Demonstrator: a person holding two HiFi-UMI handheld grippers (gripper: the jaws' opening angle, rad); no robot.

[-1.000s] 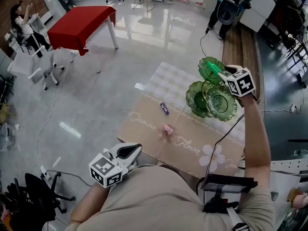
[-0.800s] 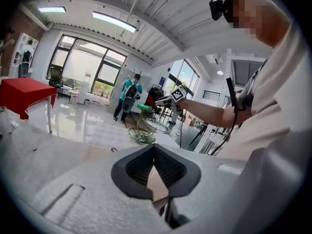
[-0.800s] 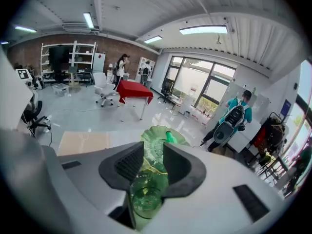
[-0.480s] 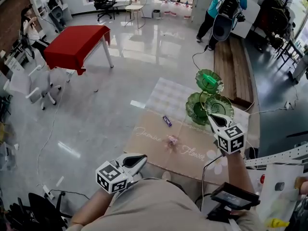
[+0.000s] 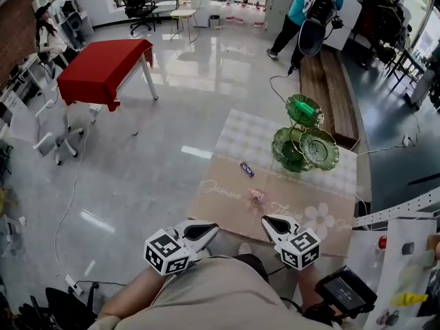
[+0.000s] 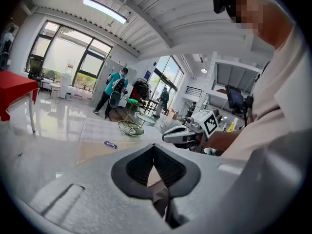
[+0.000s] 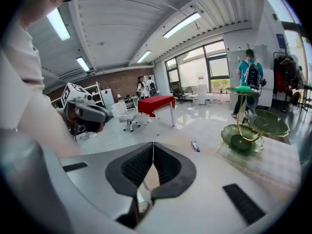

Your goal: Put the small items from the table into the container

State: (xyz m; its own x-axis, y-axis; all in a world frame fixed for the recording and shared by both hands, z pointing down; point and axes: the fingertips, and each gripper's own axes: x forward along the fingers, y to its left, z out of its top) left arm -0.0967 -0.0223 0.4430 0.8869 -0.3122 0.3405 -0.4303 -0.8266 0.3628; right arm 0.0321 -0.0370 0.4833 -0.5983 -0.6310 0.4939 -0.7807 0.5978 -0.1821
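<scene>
On the beige tablecloth [image 5: 227,205] lie a purple candy bar [image 5: 246,168] and a small pink item [image 5: 256,196]. Behind them stands the green three-tier glass dish stand [image 5: 302,143], with a green item [image 5: 302,106] in its top dish. My right gripper [image 5: 265,220] hangs shut and empty over the table's near edge, just right of the pink item. My left gripper [image 5: 213,229] is shut and empty too, close to my body off the near edge. The bar [image 7: 195,146] and the stand [image 7: 242,139] show in the right gripper view beyond the shut right gripper [image 7: 153,145]. The left gripper [image 6: 154,147] faces the bar [image 6: 110,144].
A red-covered table [image 5: 103,64] stands far left on the shiny floor, with white chairs [image 5: 48,139] near it. A person with a backpack [image 5: 309,12] stands beyond the table by a wooden bench [image 5: 330,88]. A checked cloth [image 5: 247,136] covers the table's far part.
My right gripper has drawn back from the top green dish to the table's near edge and shut. The green item stays in the dish. The left gripper shifted slightly.
</scene>
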